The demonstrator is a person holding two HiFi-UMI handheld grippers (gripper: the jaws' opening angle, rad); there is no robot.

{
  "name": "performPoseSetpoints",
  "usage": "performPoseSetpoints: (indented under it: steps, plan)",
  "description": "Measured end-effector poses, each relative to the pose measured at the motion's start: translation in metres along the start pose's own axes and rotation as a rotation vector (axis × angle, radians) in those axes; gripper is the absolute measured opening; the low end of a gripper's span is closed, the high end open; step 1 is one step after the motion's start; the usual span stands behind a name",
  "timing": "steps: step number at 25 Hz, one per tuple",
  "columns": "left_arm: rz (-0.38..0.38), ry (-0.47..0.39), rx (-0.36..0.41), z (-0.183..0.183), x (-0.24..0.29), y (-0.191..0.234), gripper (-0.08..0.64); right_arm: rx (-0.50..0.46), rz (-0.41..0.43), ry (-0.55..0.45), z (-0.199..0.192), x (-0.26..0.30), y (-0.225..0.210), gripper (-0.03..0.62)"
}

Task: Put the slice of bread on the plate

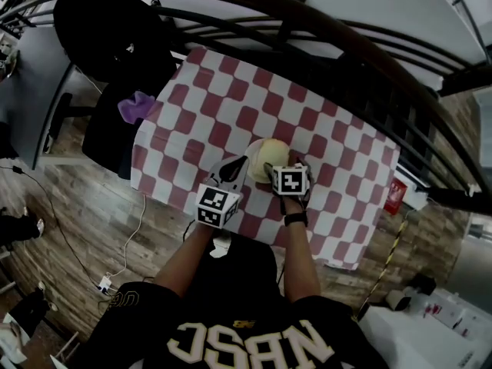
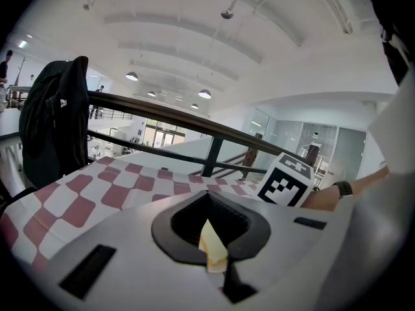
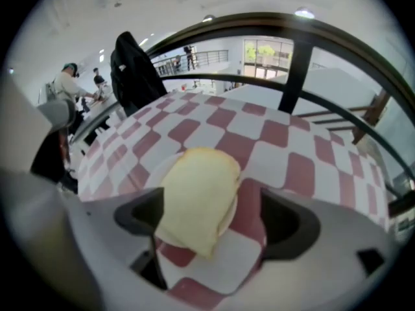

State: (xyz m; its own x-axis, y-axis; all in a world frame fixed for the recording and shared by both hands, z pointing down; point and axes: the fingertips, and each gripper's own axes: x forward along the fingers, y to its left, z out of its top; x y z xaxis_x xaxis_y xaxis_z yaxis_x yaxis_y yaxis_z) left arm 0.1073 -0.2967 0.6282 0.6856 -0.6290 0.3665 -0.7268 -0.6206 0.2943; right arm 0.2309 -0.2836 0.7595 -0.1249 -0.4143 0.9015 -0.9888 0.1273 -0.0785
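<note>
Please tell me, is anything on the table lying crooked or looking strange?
Two things. The slice of bread lies off-centre on the plate, its near end seemingly hanging over the rim. The left gripper is shut on a small pale scrap, possibly bread; I cannot tell.

Red-check tablecloth [image 1: 231, 98], blk jacket [image 1: 108, 29], dark railing [image 2: 162, 114].

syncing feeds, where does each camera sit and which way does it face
Head view: on the person's head, steeply down at checked table; both forearms, left gripper, right gripper show.
Left gripper view: on that gripper, across the table toward a railing; jaws shut on pale scrap.
Right gripper view: on that gripper, down at slice of bread on plate; jaws apart.
Shared: head and right gripper views both show that slice.
</note>
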Motion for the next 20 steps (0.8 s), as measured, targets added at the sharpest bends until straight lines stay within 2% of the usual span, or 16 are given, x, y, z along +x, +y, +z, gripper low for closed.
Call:
performPoseSetpoints:
  steps: [3, 7, 8, 10, 12, 14, 17, 20]
  plan:
    - [-0.017, -0.019, 0.016, 0.011, -0.005, -0.002, 0.018, 0.078, 0.011, -0.086, 0.003, -0.026, 0.004, 0.474]
    - [-0.021, -0.053, 0.054, 0.033, -0.02, -0.004, 0.018, 0.086, -0.003, -0.238, 0.021, -0.073, 0.019, 0.45]
    - [-0.026, -0.063, 0.064, 0.04, -0.024, -0.005, 0.018, 0.101, -0.011, -0.286, 0.028, -0.088, 0.023, 0.422]
    - [-0.048, -0.095, 0.076, 0.058, -0.035, -0.01, 0.018, 0.15, -0.028, -0.392, 0.044, -0.119, 0.028, 0.301]
    - [-0.066, -0.135, 0.101, 0.081, -0.046, -0.015, 0.018, 0.177, -0.039, -0.492, 0.062, -0.151, 0.037, 0.253]
    - [-0.077, -0.171, 0.138, 0.103, -0.06, -0.021, 0.018, 0.168, -0.056, -0.585, 0.077, -0.184, 0.05, 0.204]
    - [-0.083, -0.223, 0.184, 0.128, -0.089, -0.032, 0.018, 0.126, -0.085, -0.72, 0.09, -0.236, 0.076, 0.089]
    - [-0.101, -0.272, 0.219, 0.149, -0.116, -0.042, 0.018, 0.078, -0.118, -0.849, 0.098, -0.284, 0.102, 0.018]
